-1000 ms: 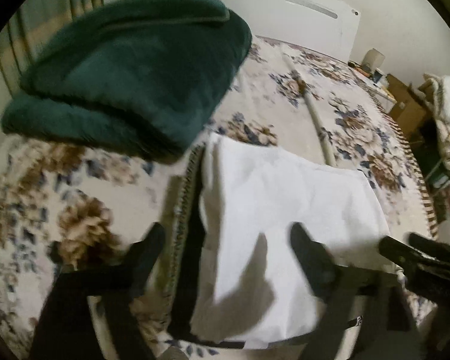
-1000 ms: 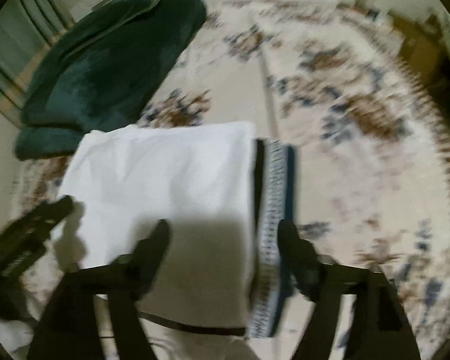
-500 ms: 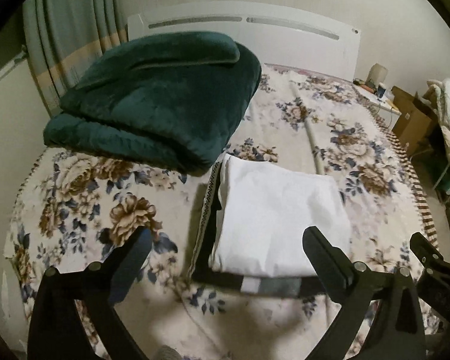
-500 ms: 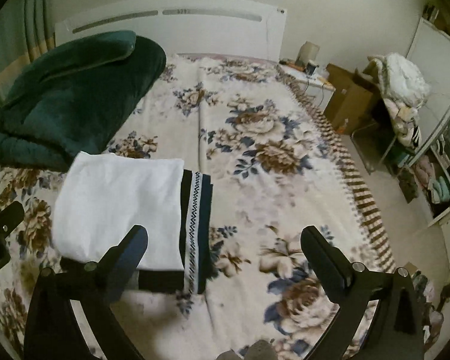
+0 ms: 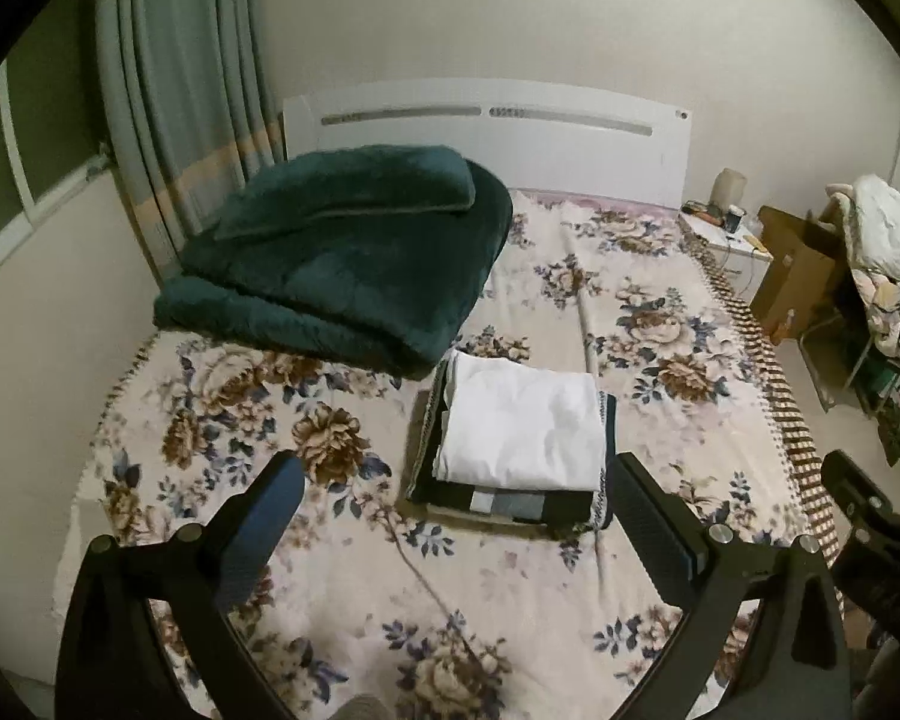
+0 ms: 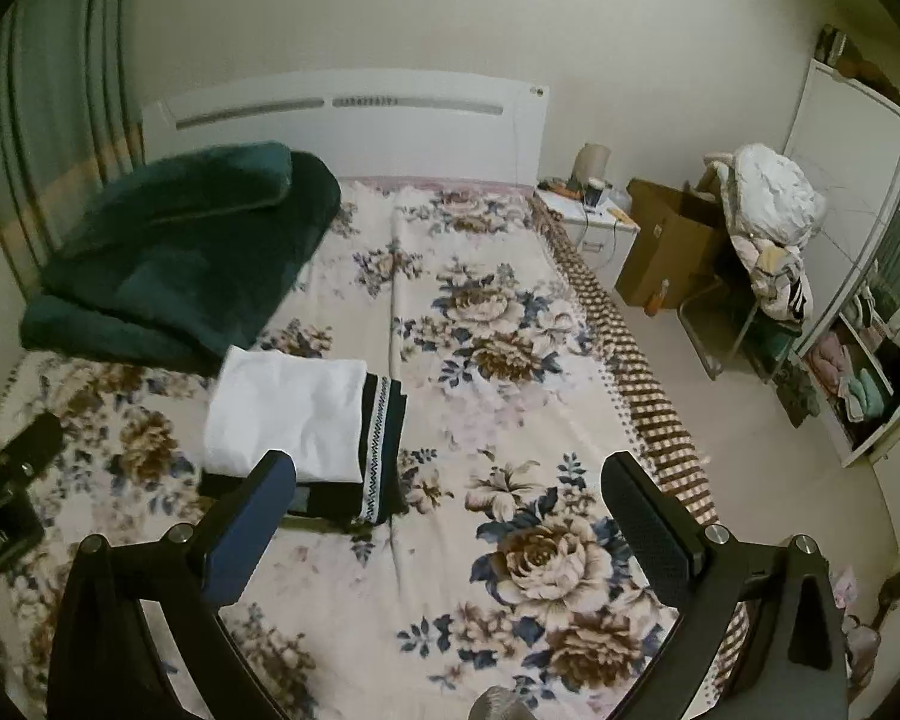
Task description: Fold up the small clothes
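Note:
A folded white garment [image 5: 525, 426] lies on top of a folded black garment with a patterned trim [image 5: 504, 504] on the floral bed. The stack also shows in the right wrist view, the white garment [image 6: 288, 414] above the black one [image 6: 384, 450]. My left gripper [image 5: 456, 504] is open and empty, held back above the bed in front of the stack. My right gripper [image 6: 450, 498] is open and empty, to the right of the stack. The right gripper's body shows at the left view's right edge [image 5: 870, 516].
A folded dark green blanket [image 5: 342, 264] lies at the bed's far left by the white headboard [image 5: 486, 138]. A curtain [image 5: 180, 120] hangs on the left. A nightstand [image 6: 588, 222], a cardboard box [image 6: 666, 246] and a chair with clothes [image 6: 768, 240] stand to the right.
Both grippers have pulled back and up from the folded stack, which they hovered right over one second ago. The stack lies still on the bed.

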Motion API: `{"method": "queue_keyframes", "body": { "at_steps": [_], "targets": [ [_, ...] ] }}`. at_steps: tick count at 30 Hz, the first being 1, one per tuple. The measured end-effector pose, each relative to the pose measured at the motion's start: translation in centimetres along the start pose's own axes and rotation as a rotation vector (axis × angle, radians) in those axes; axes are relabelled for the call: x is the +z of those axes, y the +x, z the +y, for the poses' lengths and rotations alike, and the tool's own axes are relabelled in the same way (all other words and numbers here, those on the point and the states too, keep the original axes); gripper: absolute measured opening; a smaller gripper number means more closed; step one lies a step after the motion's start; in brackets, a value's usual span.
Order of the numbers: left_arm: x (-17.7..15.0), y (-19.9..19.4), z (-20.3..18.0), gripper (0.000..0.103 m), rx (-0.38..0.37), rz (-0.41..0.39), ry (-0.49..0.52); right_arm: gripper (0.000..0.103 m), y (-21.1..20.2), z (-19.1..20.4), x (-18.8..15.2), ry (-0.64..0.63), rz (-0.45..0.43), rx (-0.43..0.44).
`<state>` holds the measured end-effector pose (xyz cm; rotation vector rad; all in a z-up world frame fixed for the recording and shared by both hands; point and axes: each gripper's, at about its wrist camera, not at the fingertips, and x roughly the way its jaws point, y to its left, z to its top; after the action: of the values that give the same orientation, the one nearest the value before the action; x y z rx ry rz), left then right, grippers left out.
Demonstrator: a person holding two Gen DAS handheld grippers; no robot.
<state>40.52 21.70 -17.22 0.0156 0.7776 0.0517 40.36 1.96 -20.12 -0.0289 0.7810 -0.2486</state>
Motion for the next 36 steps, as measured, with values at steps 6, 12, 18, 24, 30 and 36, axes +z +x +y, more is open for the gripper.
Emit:
{"method": "queue_keyframes", "body": {
  "at_steps": [6, 12, 18, 24, 30, 36],
  "targets": [
    [-0.3, -6.4, -0.1, 0.103, -0.002, -0.031, -0.009, 0.103, -9.1, -2.2, -0.3, -0.012, -0.064, 0.024],
    [-0.7, -11.8, -0.2, 0.103, 0.002, -0.068, -0.020, 0.103, -16.4, -3.7, -1.0, -0.025, -0.120, 0.050],
    [-1.4, -15.8, -0.2, 0.103, 0.010, -0.104, -0.009, 0.103, -21.8, -4.9, -1.5, -0.024, -0.163, 0.077],
    [-2.3, -18.4, -0.2, 0.103, 0.006, -0.123, -0.013, 0.103, -25.1, -6.1, -2.0, -0.017, -0.181, 0.095],
    [-3.1, -19.4, -0.3, 0.103, 0.005, -0.118, -0.013, 0.103, -26.0, -7.0, -2.1, -0.030, -0.175, 0.100],
    [-3.4, -19.8, -0.5, 0.103, 0.003, -0.108, -0.019, 0.103, -26.3, -7.4, -2.5, -0.032, -0.169, 0.115]
  ]
}}
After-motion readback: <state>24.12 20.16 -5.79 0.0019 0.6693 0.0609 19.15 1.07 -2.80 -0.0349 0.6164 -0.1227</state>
